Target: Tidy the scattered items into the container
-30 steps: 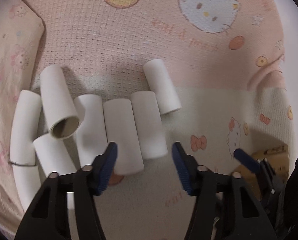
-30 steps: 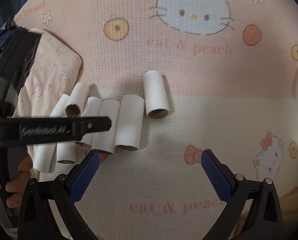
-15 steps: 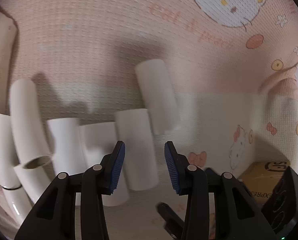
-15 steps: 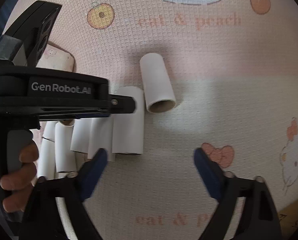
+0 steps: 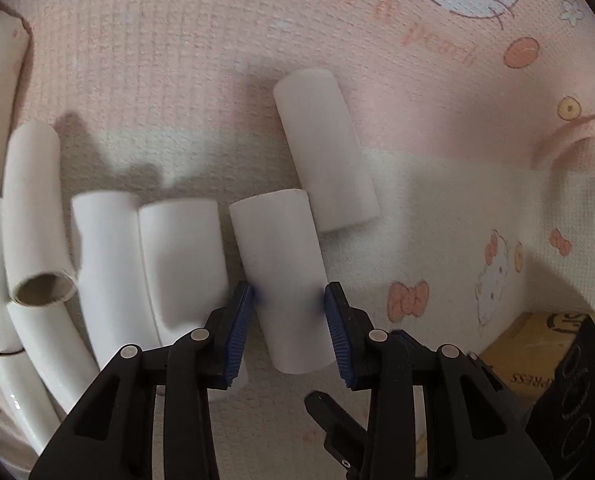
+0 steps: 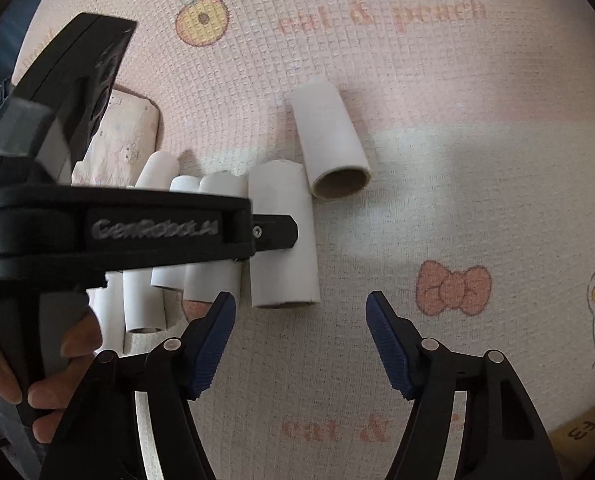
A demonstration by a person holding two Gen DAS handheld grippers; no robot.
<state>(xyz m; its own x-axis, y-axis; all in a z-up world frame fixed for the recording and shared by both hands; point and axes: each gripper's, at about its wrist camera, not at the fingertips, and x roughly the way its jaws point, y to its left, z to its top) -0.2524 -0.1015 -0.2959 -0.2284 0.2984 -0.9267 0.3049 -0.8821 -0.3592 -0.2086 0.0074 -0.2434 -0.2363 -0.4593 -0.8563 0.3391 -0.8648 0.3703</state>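
The tube (image 5: 283,280) between my left gripper (image 5: 289,300) pads is a plain white cardboard roll, lying on its side at the right end of a row of like tubes (image 5: 109,272). The blue pads sit against its two sides, their colour tinting the card, and the jaws are closing on it. One more tube (image 5: 325,152) lies just beyond it to the right, tilted, its brown open end showing in the right view (image 6: 339,184).

My right gripper (image 6: 301,316) hangs above the blanket (image 6: 417,140) just near of the row, jaws closing with only cloth between them. My left hand (image 6: 37,364) shows at the left edge there, wrapped round the other tool's handle.

Everything rests on a pink and cream waffle-weave blanket printed with cartoon cats, bows and peaches. A pink patterned pillow (image 6: 125,136) lies beyond the row at far left. A brown cardboard box (image 5: 529,344) sits at near right.
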